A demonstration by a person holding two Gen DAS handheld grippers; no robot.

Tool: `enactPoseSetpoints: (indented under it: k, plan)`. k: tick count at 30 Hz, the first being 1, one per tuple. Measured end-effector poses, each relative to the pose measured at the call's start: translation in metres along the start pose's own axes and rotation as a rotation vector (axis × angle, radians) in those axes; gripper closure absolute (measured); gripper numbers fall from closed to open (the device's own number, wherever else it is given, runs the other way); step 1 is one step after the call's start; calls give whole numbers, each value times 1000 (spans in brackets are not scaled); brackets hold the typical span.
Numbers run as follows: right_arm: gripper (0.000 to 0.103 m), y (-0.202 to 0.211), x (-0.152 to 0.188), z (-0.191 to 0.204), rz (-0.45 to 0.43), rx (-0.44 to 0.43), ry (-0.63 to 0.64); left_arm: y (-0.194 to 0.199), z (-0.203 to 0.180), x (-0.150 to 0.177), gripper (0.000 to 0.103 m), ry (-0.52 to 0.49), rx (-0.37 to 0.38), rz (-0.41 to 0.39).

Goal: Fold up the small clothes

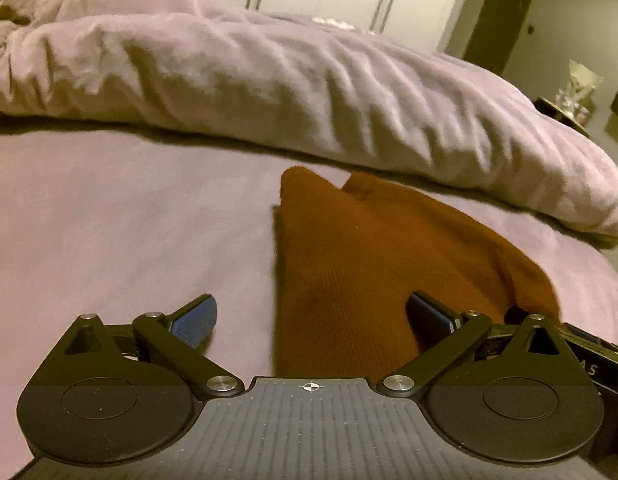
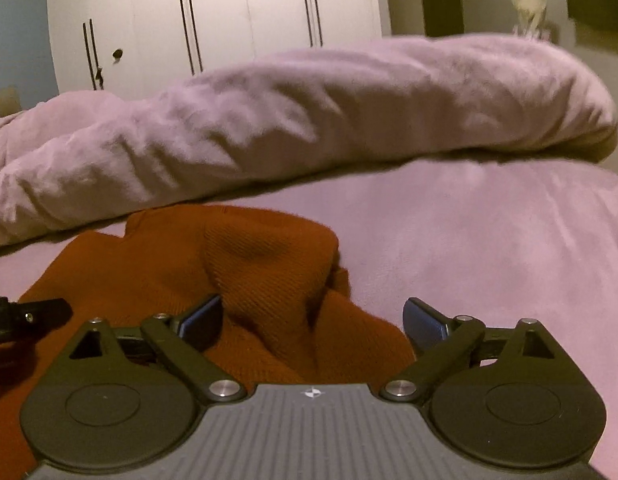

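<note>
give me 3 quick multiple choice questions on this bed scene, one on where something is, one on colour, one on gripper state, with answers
1. Where does the garment lie?
A. on the bed sheet, in front of the rolled duvet
B. on top of the duvet
C. on the floor

2. What colour is the garment?
A. navy blue
B. rust orange
C. white

3. How do the left gripper and right gripper stand?
A. both open
B. both shut on the garment
C. left shut, right open

Answers:
1 A, it rests on the flat sheet below the duvet's edge.
2 B, the knit fabric is rust orange in both views.
3 A, the blue pads sit wide apart with cloth between, ungripped.
</note>
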State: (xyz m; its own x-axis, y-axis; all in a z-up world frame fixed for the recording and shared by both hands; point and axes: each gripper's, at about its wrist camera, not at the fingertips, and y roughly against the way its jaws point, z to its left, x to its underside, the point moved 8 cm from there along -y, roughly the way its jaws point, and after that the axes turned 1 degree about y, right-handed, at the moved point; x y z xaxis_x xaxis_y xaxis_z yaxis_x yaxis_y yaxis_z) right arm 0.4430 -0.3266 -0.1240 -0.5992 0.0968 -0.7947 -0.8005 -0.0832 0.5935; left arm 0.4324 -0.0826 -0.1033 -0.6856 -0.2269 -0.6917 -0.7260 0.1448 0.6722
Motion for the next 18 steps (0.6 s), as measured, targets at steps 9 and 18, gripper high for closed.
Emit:
enactPoseSetpoints:
  k: [9, 18]
  plan:
    - [41, 124, 25, 18, -84, -138, -68, 86, 3, 58, 0, -48, 50, 38]
    - [40, 125, 69, -8, 39, -317, -530, 70, -24, 82, 0, -185, -20, 67]
